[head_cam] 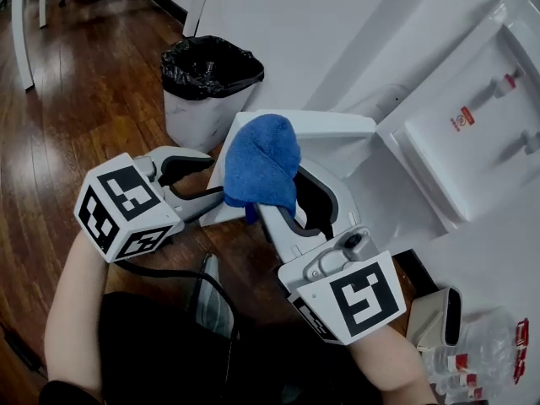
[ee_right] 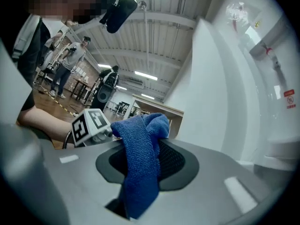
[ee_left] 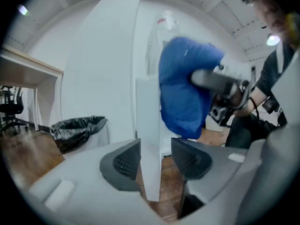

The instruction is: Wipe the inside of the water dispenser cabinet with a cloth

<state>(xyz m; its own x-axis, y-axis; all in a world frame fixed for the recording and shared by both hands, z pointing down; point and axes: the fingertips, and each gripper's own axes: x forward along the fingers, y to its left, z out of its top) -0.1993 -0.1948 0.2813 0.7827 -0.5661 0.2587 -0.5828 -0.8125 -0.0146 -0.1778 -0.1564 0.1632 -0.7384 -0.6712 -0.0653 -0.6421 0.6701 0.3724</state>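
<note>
My right gripper (head_cam: 263,206) is shut on a blue cloth (head_cam: 262,164), which bunches over its tips; in the right gripper view the cloth (ee_right: 139,165) hangs down between the pads (ee_right: 174,159). It is raised beside the top edge of the open white cabinet door (head_cam: 325,126) of the water dispenser (head_cam: 472,133). My left gripper (head_cam: 216,195) is at the door's left edge. In the left gripper view the door edge (ee_left: 149,125) stands between the jaws (ee_left: 154,152). The left pad (ee_left: 125,162) lies against it; a gap shows at the right pad. The cabinet's inside is hidden.
A white bin with a black bag (head_cam: 211,74) stands on the wooden floor (head_cam: 76,108) just behind the door. Plastic bottles (head_cam: 481,357) and a small beige box (head_cam: 434,315) sit at the lower right. A white wall (head_cam: 337,32) runs behind the dispenser.
</note>
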